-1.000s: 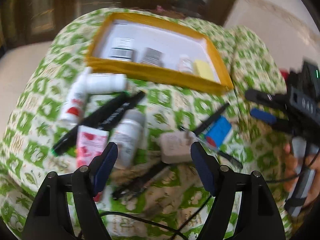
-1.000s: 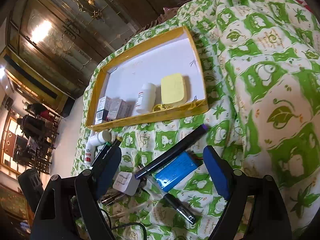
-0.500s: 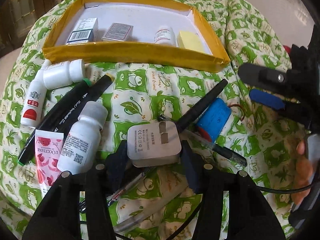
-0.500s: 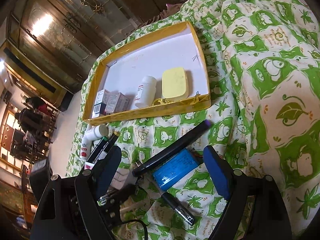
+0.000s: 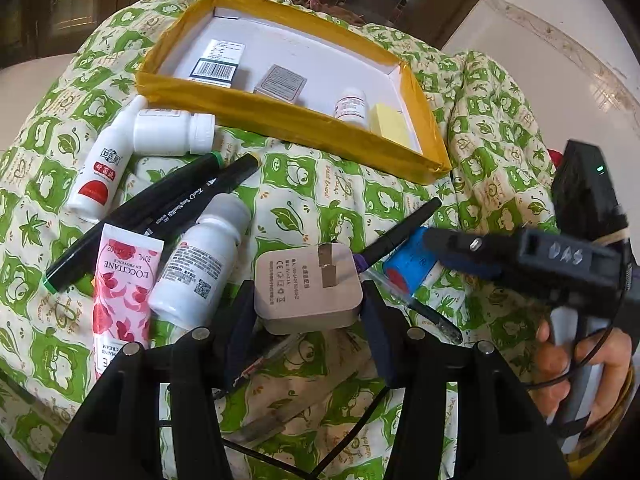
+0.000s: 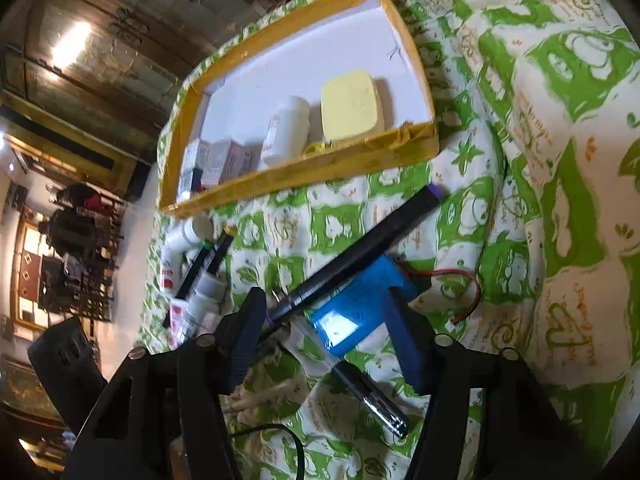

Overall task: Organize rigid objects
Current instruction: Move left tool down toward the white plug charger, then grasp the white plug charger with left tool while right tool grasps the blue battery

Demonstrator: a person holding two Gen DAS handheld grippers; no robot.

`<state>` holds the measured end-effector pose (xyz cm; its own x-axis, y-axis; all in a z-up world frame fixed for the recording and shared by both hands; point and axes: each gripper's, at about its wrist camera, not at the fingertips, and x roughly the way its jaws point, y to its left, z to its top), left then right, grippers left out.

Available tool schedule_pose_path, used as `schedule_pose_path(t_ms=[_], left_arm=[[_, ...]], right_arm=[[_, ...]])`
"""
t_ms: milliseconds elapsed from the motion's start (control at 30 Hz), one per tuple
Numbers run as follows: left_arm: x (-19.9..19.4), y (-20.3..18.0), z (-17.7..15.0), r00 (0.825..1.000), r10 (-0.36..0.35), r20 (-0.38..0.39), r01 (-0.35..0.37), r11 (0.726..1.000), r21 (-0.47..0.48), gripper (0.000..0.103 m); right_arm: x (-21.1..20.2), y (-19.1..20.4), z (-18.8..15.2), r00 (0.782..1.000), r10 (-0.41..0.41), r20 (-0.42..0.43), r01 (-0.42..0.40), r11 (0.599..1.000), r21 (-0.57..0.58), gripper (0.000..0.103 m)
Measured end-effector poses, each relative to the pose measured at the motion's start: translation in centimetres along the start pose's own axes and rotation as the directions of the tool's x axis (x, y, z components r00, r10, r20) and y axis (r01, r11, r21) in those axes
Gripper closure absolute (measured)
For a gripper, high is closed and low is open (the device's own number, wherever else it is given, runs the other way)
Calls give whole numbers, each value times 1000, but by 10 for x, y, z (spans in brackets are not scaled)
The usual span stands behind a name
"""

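My left gripper is shut on a white plug adapter and holds it over the green patterned cloth. My right gripper is open, its fingers either side of a blue battery pack and the end of a black marker. It also shows in the left wrist view, just over the blue battery pack. The yellow-rimmed tray at the back holds two small boxes, a white bottle and a yellow sponge.
On the cloth at the left lie two black markers, white bottles, a spray bottle and a pink cream tube. A pen lies under my right gripper. The cloth falls away at the edges.
My left gripper closed on the plug adapter and has lifted it slightly. My right gripper moved down and forward over the blue battery pack and the marker.
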<state>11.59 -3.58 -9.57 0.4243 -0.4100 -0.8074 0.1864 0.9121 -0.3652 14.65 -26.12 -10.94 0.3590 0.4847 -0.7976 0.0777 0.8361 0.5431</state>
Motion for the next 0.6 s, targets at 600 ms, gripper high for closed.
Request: schedule_pose_path(t_ms=[600], left_arm=[[2, -3, 1, 1000, -1, 1, 1, 1000, 8, 53]], right_arm=[[30, 20, 0, 983, -182, 34, 185, 978, -96, 73]])
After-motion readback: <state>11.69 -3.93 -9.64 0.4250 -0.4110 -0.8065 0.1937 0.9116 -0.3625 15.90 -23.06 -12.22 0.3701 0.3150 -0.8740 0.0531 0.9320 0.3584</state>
